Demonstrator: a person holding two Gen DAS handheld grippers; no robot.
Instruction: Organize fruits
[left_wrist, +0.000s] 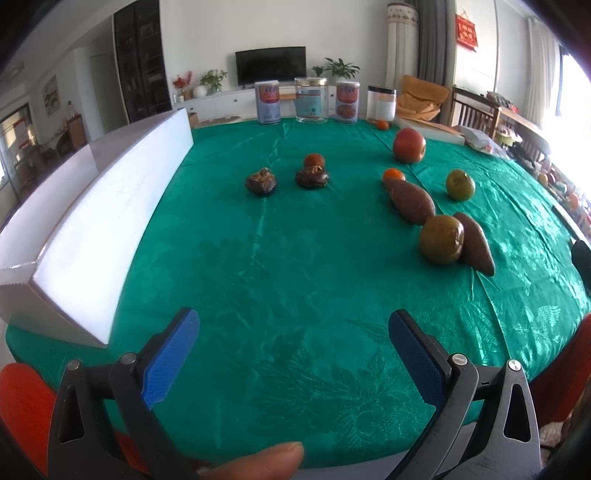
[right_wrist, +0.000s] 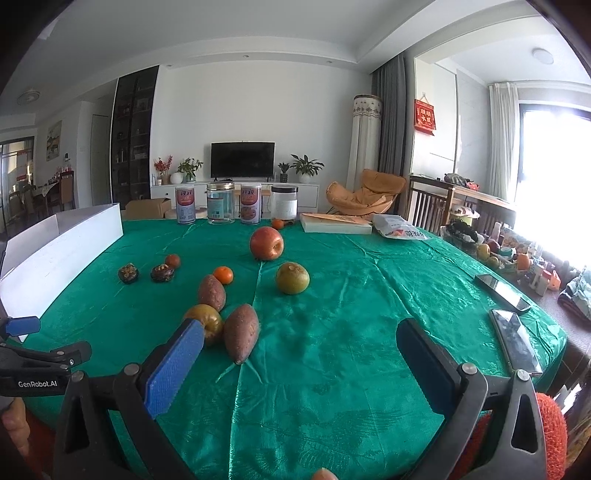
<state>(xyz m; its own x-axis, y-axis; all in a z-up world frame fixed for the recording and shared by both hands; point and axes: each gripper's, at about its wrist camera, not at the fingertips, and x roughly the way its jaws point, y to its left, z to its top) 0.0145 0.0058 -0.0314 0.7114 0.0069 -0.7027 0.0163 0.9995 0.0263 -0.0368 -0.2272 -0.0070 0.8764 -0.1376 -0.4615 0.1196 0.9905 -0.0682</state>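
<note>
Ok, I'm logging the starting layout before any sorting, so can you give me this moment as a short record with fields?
surface: table under a green cloth
container: white box along the left edge
red apple: far centre
greenish fruits: two, and
sweet potatoes: two, and
dark dried fruits: two, and
left gripper: jaws open, empty
right gripper: jaws open, empty
phones: two at right edge
</note>
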